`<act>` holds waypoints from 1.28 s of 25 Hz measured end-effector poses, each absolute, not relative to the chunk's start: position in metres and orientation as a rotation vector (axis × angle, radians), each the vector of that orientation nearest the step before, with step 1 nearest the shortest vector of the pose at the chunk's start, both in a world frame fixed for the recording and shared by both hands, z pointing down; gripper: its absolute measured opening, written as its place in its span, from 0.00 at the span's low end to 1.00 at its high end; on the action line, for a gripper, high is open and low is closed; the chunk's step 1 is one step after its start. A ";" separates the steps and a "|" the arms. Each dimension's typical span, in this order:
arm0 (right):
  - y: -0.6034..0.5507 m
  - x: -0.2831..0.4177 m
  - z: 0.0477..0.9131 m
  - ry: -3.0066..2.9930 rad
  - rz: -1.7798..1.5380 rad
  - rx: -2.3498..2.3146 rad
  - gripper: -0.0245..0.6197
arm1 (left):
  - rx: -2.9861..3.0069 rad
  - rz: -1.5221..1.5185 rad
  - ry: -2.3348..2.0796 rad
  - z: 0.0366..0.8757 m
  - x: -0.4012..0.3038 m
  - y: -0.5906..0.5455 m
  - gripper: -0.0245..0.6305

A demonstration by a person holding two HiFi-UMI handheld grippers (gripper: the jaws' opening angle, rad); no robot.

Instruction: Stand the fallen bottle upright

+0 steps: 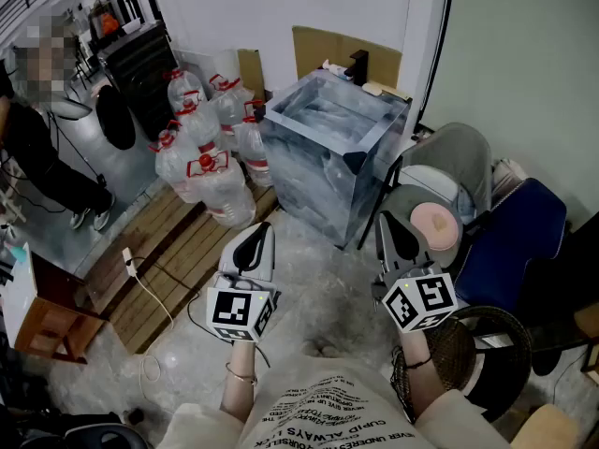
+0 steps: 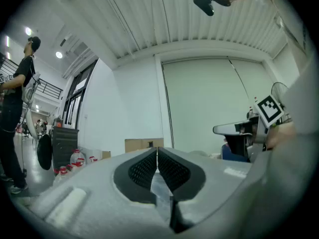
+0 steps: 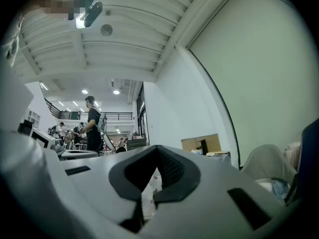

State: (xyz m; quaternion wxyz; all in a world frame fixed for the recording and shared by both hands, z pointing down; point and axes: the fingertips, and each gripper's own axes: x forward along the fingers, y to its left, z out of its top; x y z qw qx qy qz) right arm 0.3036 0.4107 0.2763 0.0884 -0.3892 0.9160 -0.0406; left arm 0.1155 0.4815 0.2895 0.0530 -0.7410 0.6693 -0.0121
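Observation:
Several large clear water bottles (image 1: 202,153) with red caps and handles stand bunched on the floor by the wooden pallet (image 1: 174,256); the nearest one (image 1: 223,193) seems to lean, and I cannot tell whether any lies flat. Both grippers are held level in front of the person, well short of the bottles. My left gripper (image 1: 261,233) is shut, its ribbed pads (image 2: 148,167) meeting with nothing between them. My right gripper (image 1: 386,221) is shut and empty too. The bottles' red caps (image 2: 75,159) show far off at the lower left of the left gripper view.
A big grey marbled cube-shaped tank (image 1: 329,153) stands just right of the bottles. Grey and blue chairs (image 1: 513,241) and a wicker basket (image 1: 468,354) crowd the right. A person in black (image 1: 42,153) stands at the far left. A cable (image 1: 150,293) lies across the pallet.

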 end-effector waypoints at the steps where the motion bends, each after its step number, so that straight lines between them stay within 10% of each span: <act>1: 0.412 0.304 0.277 2.727 -0.120 -1.154 0.04 | -2.252 -0.036 2.035 0.290 0.117 0.482 0.08; 17: 0.423 0.324 0.291 2.752 -0.138 -1.140 0.06 | -2.254 -0.040 2.047 0.294 0.143 0.500 0.08; 25: 0.423 0.323 0.300 2.738 -0.196 -1.133 0.42 | -2.241 -0.027 2.092 0.298 0.146 0.509 0.08; 32: 0.417 0.322 0.301 2.729 -0.217 -1.123 0.48 | -2.223 -0.042 2.107 0.296 0.143 0.509 0.08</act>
